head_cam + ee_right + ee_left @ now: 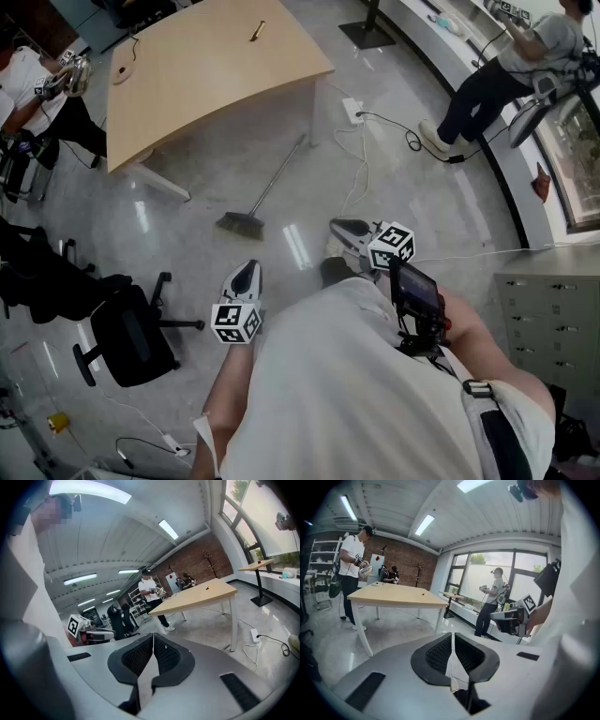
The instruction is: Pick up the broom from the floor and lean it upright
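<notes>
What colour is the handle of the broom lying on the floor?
Silvery grey. The broom handle shows best in the head view.

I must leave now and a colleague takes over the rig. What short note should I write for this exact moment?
Left tongs: shut, empty, held above the floor, short of the broom.
Right tongs: shut, empty, also clear of it.
Broom: lies flat on the floor, bristle head toward the person, handle end near a leg of the wooden table. A white power strip and its cables lie close by.
Done: nothing yet.
Left: open the tongs, grasp the handle, raise the broom, lean it upright.
</notes>
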Available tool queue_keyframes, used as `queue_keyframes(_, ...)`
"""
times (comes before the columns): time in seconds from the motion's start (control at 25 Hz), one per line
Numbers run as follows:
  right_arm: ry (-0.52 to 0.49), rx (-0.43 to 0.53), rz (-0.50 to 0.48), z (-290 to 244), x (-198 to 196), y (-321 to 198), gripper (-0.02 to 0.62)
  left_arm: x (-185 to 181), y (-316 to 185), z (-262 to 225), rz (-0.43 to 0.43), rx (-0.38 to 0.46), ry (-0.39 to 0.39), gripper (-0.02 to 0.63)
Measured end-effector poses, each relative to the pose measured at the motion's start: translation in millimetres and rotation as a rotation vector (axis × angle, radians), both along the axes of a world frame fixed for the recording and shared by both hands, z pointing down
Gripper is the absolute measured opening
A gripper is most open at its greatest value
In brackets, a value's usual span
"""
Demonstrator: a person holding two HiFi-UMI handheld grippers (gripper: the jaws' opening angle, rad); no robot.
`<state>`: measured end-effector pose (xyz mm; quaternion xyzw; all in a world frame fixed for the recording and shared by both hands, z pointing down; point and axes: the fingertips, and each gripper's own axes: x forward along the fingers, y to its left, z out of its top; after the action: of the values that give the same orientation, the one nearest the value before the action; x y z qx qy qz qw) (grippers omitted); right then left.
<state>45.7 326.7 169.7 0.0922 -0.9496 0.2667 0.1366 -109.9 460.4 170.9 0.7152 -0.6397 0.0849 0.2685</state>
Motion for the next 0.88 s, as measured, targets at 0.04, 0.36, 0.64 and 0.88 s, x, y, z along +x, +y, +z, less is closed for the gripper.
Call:
queue_keyframes(0.04, 0.002, 0.0, 0.003, -0.4, -0.6, -14.8, 0.018, -0.1, -14.9, 0.5, 0.003, 0.0, 0.0, 0.026)
queue_keyframes(0.36, 0.023, -0.024, 0.011, 7.1, 12.4, -112.6, 0.017, 6.2, -122.2, -3.1, 0.035, -0.018, -0.012, 0.026)
queue_keyframes(0.64, 0.02, -0.049, 0.009, 20.5, 22.7, -171.5, 0.018, 25.2, -189.9, -0.6, 0.072, -0.055, -0.017, 0.026)
queue_keyframes(0.88, 0.011, -0.079, 0.036, 25.4, 18.0, -208.6, 0.017, 21.8, -225.9, -4.5, 0.077, -0.064, -0.013, 0.026)
